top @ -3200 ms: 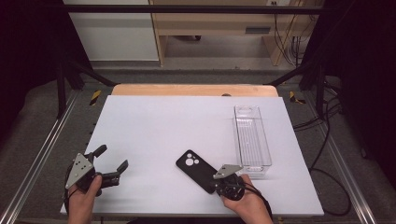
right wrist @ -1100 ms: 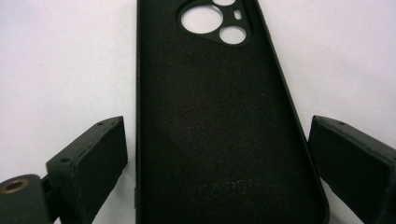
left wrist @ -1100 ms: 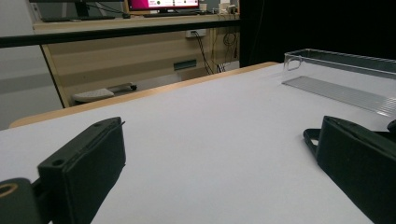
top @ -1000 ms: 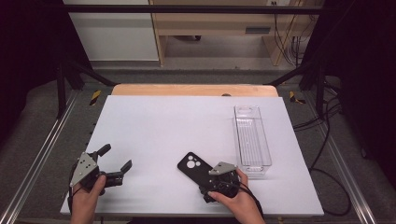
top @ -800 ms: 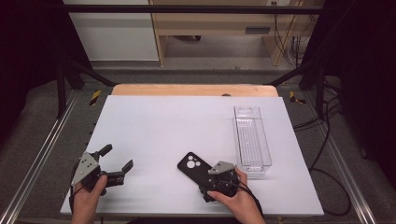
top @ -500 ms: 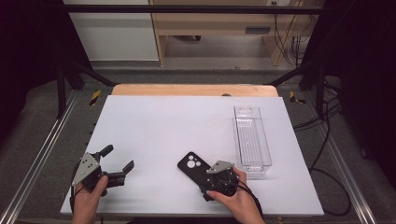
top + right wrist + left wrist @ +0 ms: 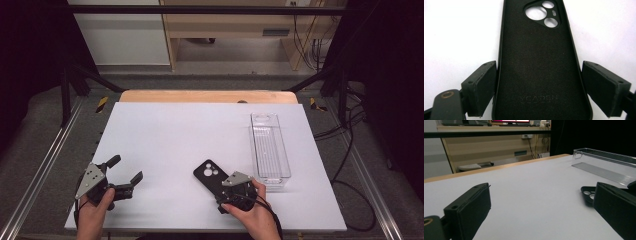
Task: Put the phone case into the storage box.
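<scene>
A black phone case [image 7: 206,174] lies inner side up on the white table [image 7: 175,135], camera cut-outs at its far end. My right gripper [image 7: 223,192] sits over its near end. In the right gripper view the case [image 7: 539,62] runs between the pads [image 7: 484,85], which meet its two long edges. Those jaws have just been closing with the case between them. My left gripper [image 7: 126,168] rests open near the table's front left with nothing between its jaws [image 7: 541,202]. The case [image 7: 589,194] lies off to its right.
A clear, long plastic tray [image 7: 270,147] stands at the right side of the table, just right of the case; its rim [image 7: 604,152] also shows in the left gripper view. A wooden strip edges the table's far side, with metal rails along both flanks.
My right gripper has slid forward and left over the case's near end, and its jaws have drawn in against the case's edges. The left gripper has barely moved.
</scene>
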`<move>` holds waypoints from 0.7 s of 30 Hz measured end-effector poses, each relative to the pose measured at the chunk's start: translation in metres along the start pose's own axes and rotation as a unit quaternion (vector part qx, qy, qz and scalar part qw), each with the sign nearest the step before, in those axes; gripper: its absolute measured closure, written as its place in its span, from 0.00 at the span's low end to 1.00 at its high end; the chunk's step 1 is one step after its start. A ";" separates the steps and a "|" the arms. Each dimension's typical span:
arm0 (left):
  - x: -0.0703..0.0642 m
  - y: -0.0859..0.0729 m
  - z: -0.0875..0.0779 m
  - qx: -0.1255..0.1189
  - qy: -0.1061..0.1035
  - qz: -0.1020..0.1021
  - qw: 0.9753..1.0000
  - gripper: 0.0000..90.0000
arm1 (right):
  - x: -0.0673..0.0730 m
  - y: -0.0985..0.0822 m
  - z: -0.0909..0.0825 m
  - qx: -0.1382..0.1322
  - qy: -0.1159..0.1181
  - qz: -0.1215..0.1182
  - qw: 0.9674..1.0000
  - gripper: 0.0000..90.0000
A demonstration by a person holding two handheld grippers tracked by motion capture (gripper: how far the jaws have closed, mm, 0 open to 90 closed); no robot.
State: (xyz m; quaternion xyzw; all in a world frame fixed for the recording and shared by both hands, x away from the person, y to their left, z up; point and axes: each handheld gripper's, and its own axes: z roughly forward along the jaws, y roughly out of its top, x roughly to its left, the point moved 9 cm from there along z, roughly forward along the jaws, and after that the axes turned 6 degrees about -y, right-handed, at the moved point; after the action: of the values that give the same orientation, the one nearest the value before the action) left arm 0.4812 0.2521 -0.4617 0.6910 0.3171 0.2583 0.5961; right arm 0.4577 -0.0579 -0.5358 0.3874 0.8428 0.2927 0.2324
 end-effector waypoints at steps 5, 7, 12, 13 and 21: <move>0.000 -0.003 0.001 0.005 -0.002 -0.010 1.000 0.02 | -0.001 0.004 -0.004 -0.015 -0.004 0.002 1.000 0.17; -0.001 -0.002 0.001 0.006 -0.004 -0.007 1.000 0.02 | -0.002 0.006 -0.005 -0.022 -0.008 0.001 1.000 0.17; -0.003 -0.003 0.002 0.008 -0.005 -0.008 1.000 0.02 | -0.003 0.012 -0.011 -0.043 -0.010 0.002 0.999 0.18; -0.003 -0.003 0.002 0.008 -0.005 -0.007 1.000 0.02 | -0.003 0.013 -0.012 -0.047 -0.012 0.005 0.999 0.18; -0.017 0.001 0.005 0.011 -0.042 -0.025 0.999 0.03 | 0.002 0.031 -0.022 -0.082 -0.012 -0.001 0.997 0.18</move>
State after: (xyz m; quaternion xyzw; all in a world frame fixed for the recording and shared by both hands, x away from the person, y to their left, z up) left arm 0.4738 0.2358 -0.4609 0.6993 0.3122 0.2107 0.6075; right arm 0.4591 -0.0471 -0.4995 0.3698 0.8135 0.3554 0.2740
